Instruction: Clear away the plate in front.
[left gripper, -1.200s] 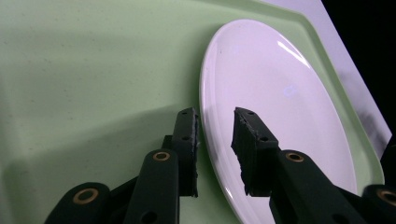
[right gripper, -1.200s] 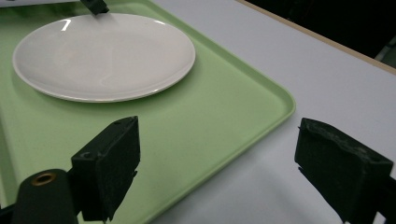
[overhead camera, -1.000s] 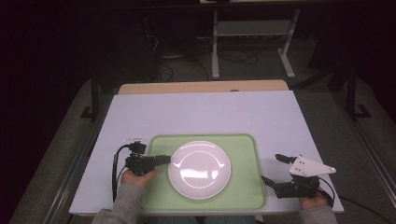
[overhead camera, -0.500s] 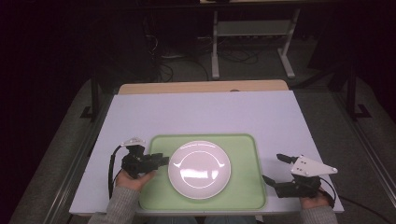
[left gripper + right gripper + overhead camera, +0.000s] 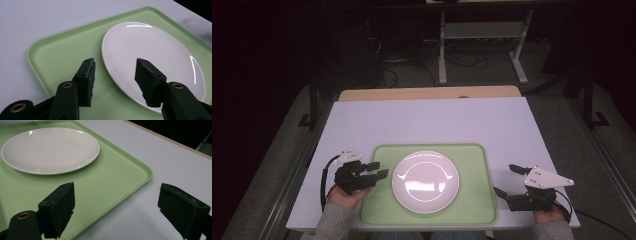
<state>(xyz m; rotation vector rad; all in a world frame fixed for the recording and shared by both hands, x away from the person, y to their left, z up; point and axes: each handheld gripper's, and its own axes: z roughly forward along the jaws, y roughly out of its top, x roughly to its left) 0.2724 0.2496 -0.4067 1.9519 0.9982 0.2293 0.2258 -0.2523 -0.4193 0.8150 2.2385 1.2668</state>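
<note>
From the high view, a green tray (image 5: 472, 165) lies at the near middle of the table (image 5: 427, 120) with a white plate (image 5: 425, 181) on it. The left tool (image 5: 380, 170) sits over the tray's left rim, the right tool (image 5: 507, 181) just right of the tray.

In the left gripper view, the left tool (image 5: 114, 75) has just been opening; its jaws hold nothing, hovering over the plate's (image 5: 155, 57) edge.

In the right gripper view, the right tool (image 5: 117, 207) gapes wide and empty over the tray's (image 5: 120, 182) rim.

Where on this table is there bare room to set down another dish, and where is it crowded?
Free: the pale table top beyond the green plastic tray, up to its far wooden edge. Crowded: the near side, where the round white plate sits between the left gripper and right gripper.
</note>
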